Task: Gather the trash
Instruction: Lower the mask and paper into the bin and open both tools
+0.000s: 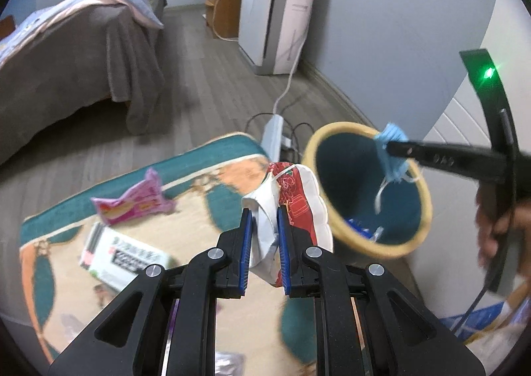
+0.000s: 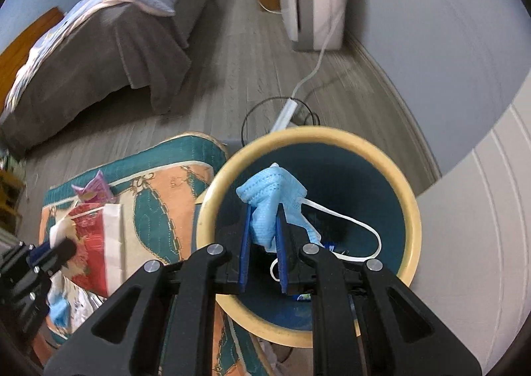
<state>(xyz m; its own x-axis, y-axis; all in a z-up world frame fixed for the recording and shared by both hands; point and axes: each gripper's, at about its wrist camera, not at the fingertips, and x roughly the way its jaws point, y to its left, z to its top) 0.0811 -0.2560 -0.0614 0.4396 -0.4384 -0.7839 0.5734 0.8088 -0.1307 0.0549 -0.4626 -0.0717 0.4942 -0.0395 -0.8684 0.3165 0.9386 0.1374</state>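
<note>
— What is the right gripper (image 2: pixel 264 236) carrying?

— It is pinching a crumpled blue mask (image 2: pixel 272 196) between its blue pads, holding it over the open mouth of the bin (image 2: pixel 410 210). One white ear loop is dangling down inside the bin's dark interior.

— And the left gripper (image 1: pixel 264 233)?

— Its pads are clamping a crumpled red-and-white wrapper (image 1: pixel 295 196), holding it just beside the bin's (image 1: pixel 424 210) yellow rim, on the rug side. The mask (image 1: pixel 391 156) is showing from this side too, hanging above the bin from the other tool's tip.

— What else is lying near the bin?

— A pink wrapper (image 1: pixel 132 201) and a white-and-green packet (image 1: pixel 122 254) are resting on the patterned rug (image 1: pixel 212 176) beside the bin. A white power strip (image 1: pixel 273 133) is lying on the floor just behind the bin, and a bed (image 1: pixel 73 53) is standing well apart from it.
</note>
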